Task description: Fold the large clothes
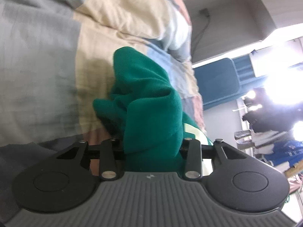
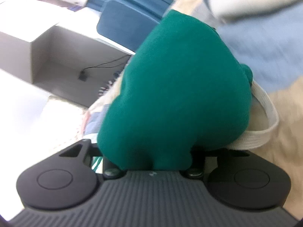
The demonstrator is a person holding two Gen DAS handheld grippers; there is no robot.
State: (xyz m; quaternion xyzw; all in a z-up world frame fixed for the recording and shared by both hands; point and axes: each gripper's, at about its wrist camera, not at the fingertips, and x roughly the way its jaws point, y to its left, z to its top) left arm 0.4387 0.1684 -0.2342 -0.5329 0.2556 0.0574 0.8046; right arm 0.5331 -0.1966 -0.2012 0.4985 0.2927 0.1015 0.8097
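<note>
A large green garment (image 1: 147,102) hangs bunched from my left gripper (image 1: 151,151), whose fingers are buried in the cloth; it is shut on the garment, above a patchwork quilt (image 1: 41,71). A pale stripe of the garment (image 1: 193,130) shows at the right. In the right wrist view the same green garment (image 2: 180,87) bulges over my right gripper (image 2: 153,160), which is shut on it. A white ribbed band (image 2: 265,113) of the garment loops out at the right. The fingertips of both grippers are hidden by cloth.
The quilt of beige, grey and blue patches (image 2: 265,43) covers the bed. A blue panel (image 1: 217,83) stands beyond the bed edge. A grey wall with a black cable (image 2: 102,66) is at the left. Bright window light and clutter (image 1: 274,113) are at the right.
</note>
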